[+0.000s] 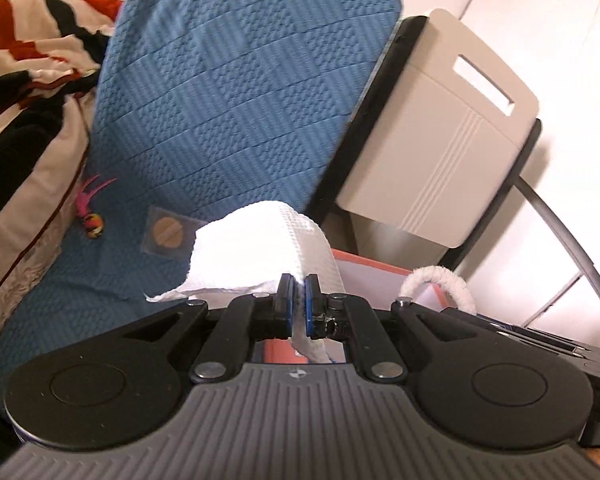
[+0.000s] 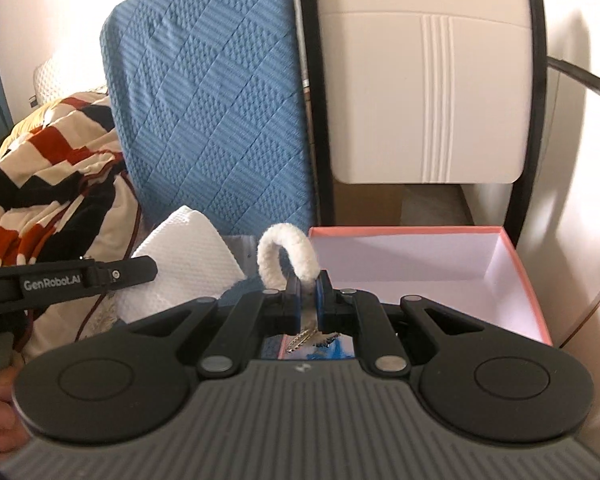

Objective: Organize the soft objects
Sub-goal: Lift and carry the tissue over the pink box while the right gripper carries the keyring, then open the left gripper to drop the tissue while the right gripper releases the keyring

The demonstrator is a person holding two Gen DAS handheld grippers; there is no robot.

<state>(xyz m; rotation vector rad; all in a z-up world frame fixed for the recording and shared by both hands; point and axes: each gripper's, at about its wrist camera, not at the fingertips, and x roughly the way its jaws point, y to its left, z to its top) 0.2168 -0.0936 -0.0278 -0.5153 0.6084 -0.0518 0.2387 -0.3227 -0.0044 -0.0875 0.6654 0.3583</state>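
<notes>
My left claw [image 1: 299,285] is clamped shut on a white waffle-textured cloth [image 1: 259,248]; the blue pads [image 1: 287,285] pinch a fold of it, the bulk arches up and away over the blue quilted seat cover [image 1: 227,92], and a short tail hangs down behind the jaws, partly hidden by the claw's black linkage. My right claw [image 2: 308,286] is closed on a white fuzzy looped cord [image 2: 285,254], whose arch stands up above the pads; what dangles below between the jaws is blurred, something silvery and blue I cannot make out. From the right wrist view the pink-rimmed open box with a pale lilac inside [image 2: 420,256] sits just past that claw, its near wall cut off by my own gear. The left claw's arm crosses the left of that view and covers part of the cloth. A striped red, black and cream blanket [image 1: 27,40] lies bunched at the left, running out of frame. A small pink feathered toy [image 1: 91,208] rests on the seat. The cream plastic chair back [image 2: 428,92] stands behind the box.
</notes>
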